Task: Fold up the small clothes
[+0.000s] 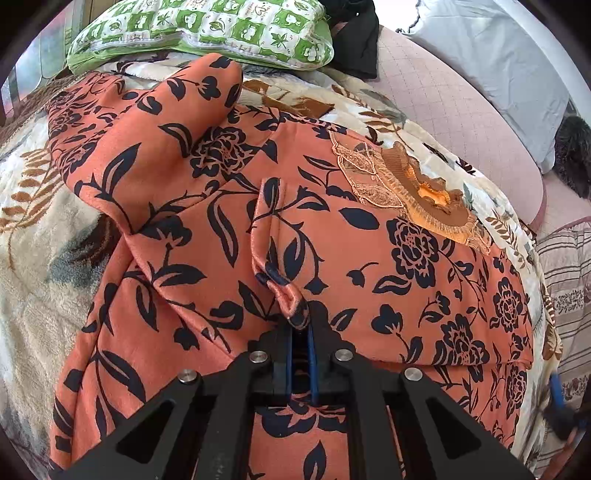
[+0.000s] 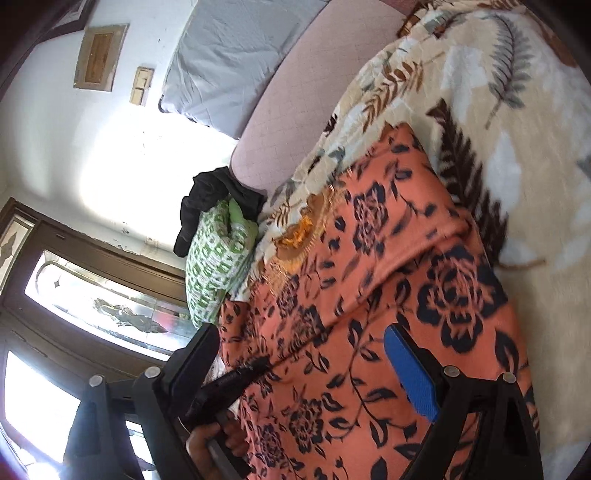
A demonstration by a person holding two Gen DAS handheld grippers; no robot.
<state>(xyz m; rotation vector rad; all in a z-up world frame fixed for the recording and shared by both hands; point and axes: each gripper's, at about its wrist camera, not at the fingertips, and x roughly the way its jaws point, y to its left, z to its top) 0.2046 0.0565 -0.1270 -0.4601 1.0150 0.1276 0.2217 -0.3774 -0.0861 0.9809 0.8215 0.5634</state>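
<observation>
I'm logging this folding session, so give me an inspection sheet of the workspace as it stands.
Surface: bed under a leaf-print blanket.
Job's things: orange floral garment spread on the blanket, one sleeve folded over, embroidered collar showing.
Clutter: green pillow, black cloth, grey pillow.
Grippers: left gripper shut on a pinch of the garment; right gripper open above the garment.
Cables: nothing seen.
Surroundings: white wall, glass-panelled door, pink sheet.
</observation>
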